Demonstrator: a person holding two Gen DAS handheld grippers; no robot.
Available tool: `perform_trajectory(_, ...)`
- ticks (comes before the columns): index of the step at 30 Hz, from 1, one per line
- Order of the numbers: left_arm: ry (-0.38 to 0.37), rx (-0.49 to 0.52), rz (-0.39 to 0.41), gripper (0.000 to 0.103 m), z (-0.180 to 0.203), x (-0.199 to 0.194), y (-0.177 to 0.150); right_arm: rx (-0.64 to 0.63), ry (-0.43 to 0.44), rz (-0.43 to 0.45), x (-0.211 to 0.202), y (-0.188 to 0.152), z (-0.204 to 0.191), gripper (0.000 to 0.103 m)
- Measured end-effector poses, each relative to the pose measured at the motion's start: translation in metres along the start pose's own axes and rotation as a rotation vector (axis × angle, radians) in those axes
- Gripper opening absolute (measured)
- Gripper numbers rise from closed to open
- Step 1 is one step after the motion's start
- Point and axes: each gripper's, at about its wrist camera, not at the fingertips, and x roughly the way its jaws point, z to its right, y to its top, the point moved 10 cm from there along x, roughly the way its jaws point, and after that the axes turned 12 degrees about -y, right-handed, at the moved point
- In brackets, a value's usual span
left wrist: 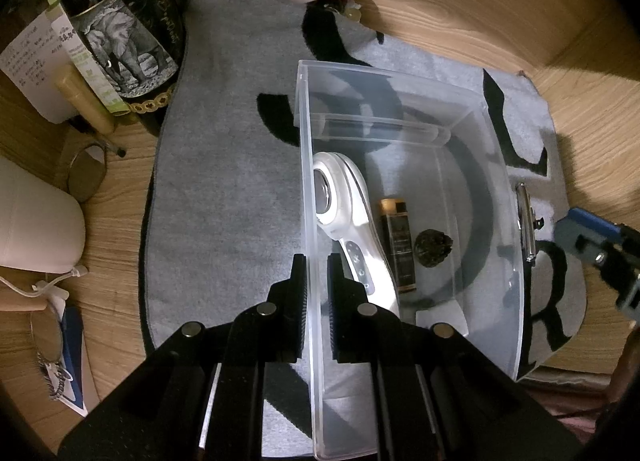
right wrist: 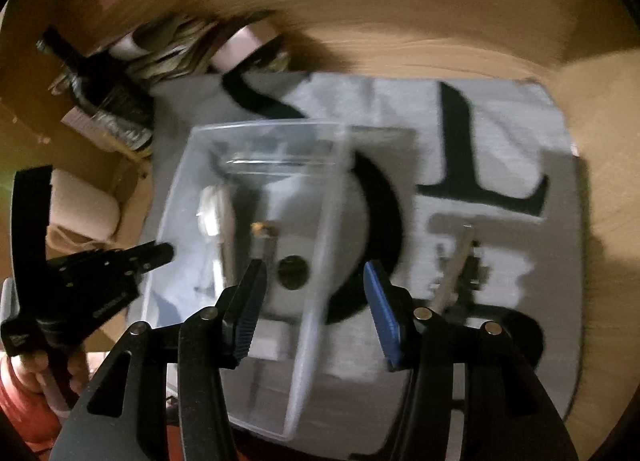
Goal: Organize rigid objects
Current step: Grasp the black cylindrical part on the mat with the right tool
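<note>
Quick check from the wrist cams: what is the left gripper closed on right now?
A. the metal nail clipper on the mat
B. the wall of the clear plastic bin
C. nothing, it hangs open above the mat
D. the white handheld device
B: the left gripper straddles the clear plastic bin wall, one finger inside and one outside, pinching its edge.

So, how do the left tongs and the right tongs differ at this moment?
The left tongs have black pads; the right tongs have blue ones. The left tongs straddle a wall of the clear box with a narrow gap, while the right tongs stand wide open, holding nothing, above the grey mat. Both have ribbed pads.
</note>
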Motion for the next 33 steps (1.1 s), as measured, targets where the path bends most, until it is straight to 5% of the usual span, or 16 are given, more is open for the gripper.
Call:
perform_trajectory(12,-0.001,0.0,-0.001,0.007,0.0,0.0,0.0,0.12,-0.108,-0.092,0.013,-0.041,0.076,0.047)
perform_trajectory(21,-0.001,-0.001,0.0,0.007,0.0,0.0,0.0,0.14,-0.093,-0.219,0.05,-0.086,0.077,0.048)
perform_trajectory(24,-0.002,-0.002,0.0,0.007,0.0,0.0,0.0,0.133,-0.092,-0.237,0.059,-0.092,0.076,0.062)
perform_trajectory(33,-0.003,-0.003,0.0,0.007,0.0,0.001,-0.001,0.086,-0.134,-0.264,0.088,-0.099,0.074,0.066)
